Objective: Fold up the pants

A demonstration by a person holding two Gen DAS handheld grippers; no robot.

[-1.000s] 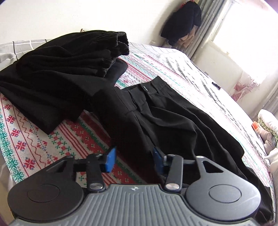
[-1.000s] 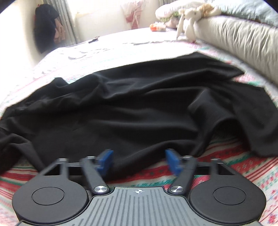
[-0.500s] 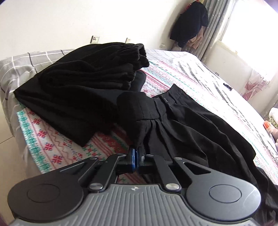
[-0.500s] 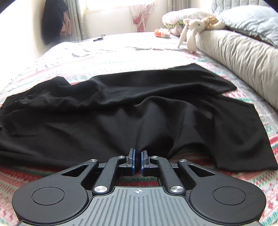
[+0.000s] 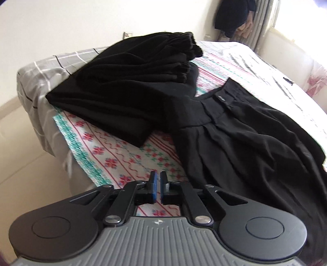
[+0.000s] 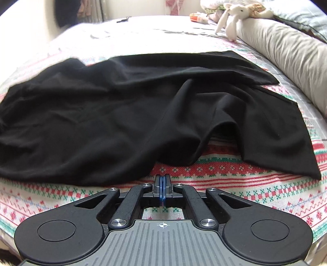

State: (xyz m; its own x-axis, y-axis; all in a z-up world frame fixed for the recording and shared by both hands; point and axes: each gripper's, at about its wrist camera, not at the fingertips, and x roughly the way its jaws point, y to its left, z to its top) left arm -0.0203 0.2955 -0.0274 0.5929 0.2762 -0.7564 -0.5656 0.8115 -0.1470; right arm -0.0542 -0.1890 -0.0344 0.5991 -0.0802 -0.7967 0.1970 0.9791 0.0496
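Black pants (image 5: 241, 143) lie spread on the patterned bedspread, waistband with a button toward the far side in the left wrist view. Their legs (image 6: 122, 114) stretch across the right wrist view, rumpled, with one raised fold near the front hem. My left gripper (image 5: 157, 181) is nearly shut with a narrow gap and holds nothing; it hovers over bare bedspread just left of the pants. My right gripper (image 6: 162, 180) is shut and empty, just in front of the pants' near edge.
A stack of folded black garments (image 5: 143, 77) sits at the bed's corner, left of the pants. The bed edge (image 5: 61, 131) drops off at left. A long grey bolster (image 6: 286, 53) and a plush rabbit (image 6: 233, 16) lie at right.
Both grippers closed on the pants' edge and lifted it, then let go and pulled back. The pants now lie flatter; both grippers are empty and off the cloth.
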